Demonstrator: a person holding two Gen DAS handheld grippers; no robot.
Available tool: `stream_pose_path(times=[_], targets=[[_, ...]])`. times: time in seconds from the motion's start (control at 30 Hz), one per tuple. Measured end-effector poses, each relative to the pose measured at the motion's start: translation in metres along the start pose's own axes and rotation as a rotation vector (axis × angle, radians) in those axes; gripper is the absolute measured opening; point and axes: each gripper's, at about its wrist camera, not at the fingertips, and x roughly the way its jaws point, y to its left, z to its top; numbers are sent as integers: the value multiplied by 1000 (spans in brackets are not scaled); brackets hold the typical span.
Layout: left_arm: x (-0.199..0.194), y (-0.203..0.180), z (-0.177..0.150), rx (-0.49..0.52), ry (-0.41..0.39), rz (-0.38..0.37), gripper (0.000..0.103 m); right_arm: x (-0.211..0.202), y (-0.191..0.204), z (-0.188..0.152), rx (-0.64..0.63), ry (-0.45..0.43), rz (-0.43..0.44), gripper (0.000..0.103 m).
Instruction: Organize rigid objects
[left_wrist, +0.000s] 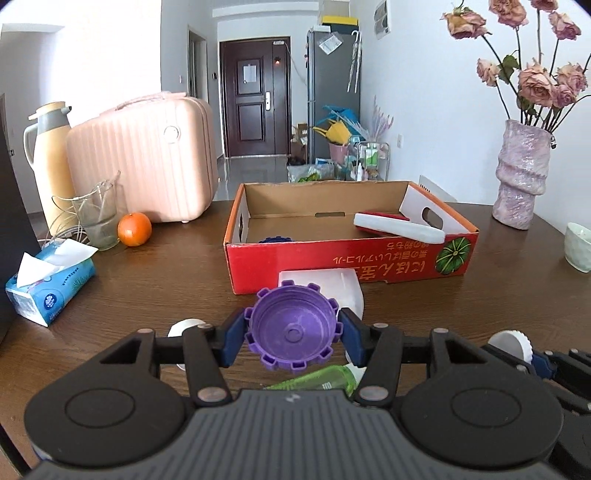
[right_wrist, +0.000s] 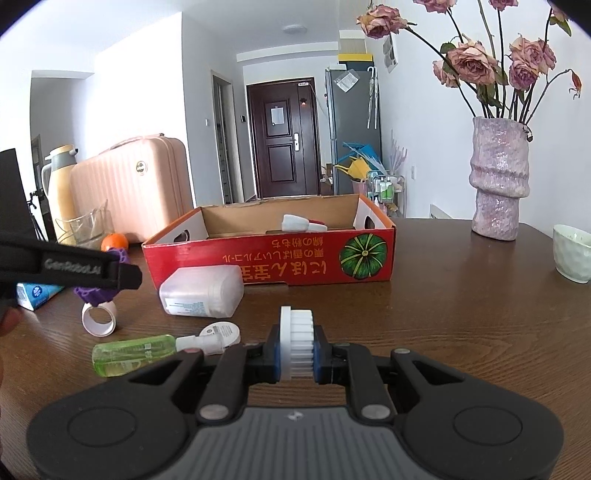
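My left gripper is shut on a purple toothed cap, held above the table in front of the red cardboard box. My right gripper is shut on a white ribbed cap, low over the table, nearer than the box. The box holds a white and red object and something dark blue. A white plastic container, a green bottle, a white round lid and a white tape ring lie on the table.
A pink case, thermos, glass, orange and tissue pack stand at the left. A pink vase with dried roses and a pale cup stand at the right.
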Motion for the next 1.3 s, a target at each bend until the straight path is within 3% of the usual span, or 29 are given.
stream_pose_path(times=[0.67,1.3], targets=[[-29,-5,-19,25,-51,7,55,-13,4,4,-16,-52,12,15],[-28,-13,16,18,-110,-15,55,-12,9,33,-59,-107,14,15]])
